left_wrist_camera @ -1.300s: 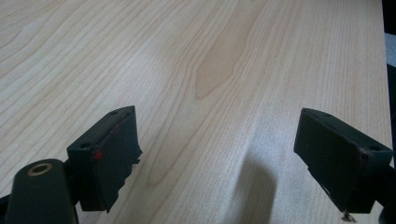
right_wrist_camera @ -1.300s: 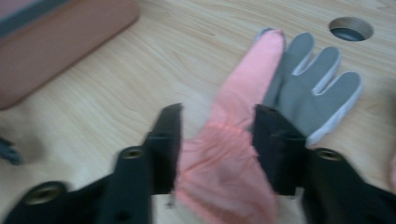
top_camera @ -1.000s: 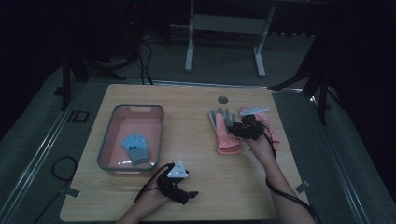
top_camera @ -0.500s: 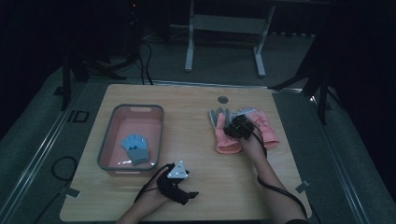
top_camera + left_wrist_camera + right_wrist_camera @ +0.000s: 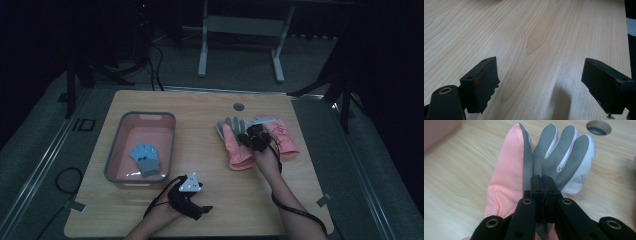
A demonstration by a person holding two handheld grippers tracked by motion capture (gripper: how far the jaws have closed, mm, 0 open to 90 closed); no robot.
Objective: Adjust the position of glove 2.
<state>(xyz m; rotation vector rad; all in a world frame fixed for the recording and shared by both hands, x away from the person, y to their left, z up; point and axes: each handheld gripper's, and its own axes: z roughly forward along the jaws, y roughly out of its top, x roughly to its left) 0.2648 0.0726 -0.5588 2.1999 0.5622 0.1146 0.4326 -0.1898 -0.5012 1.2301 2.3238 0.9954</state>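
1. Gripping the pink-and-grey glove [image 5: 524, 170] is the right gripper [image 5: 541, 185]: its jaws have just been closing and now meet, w/ a fold of the grey palm fabric pinched between them (right gripper view).
2. In the high view the right gripper [image 5: 256, 137] sits over the same glove [image 5: 235, 145], on the right half of the table [image 5: 210, 107]; the person's right forearm comes in from the bottom edge.
3. The glove lies flat on the wood, palm side up, fingers pointing away from the person toward the round cable hole [image 5: 238, 106] near the far table edge. Grey textured palm and fingers, white edging, pink cuff and side.
4. A second pink glove [image 5: 282, 137] lies just beside the first, on its right, approx. parallel; whether the two touch cannot be told.
5. Left gripper [image 5: 192, 197] rests near the front table edge, well apart from the gloves. Its jaws stand wide apart w/ bare wood between them; nothing is held (left gripper view [image 5: 539, 85]).
6. A grey-rimmed pink bin [image 5: 120, 150] stands on the left half of the table. Inside lies a small blue-and-grey glove [image 5: 145, 159], near the bin's front right corner.
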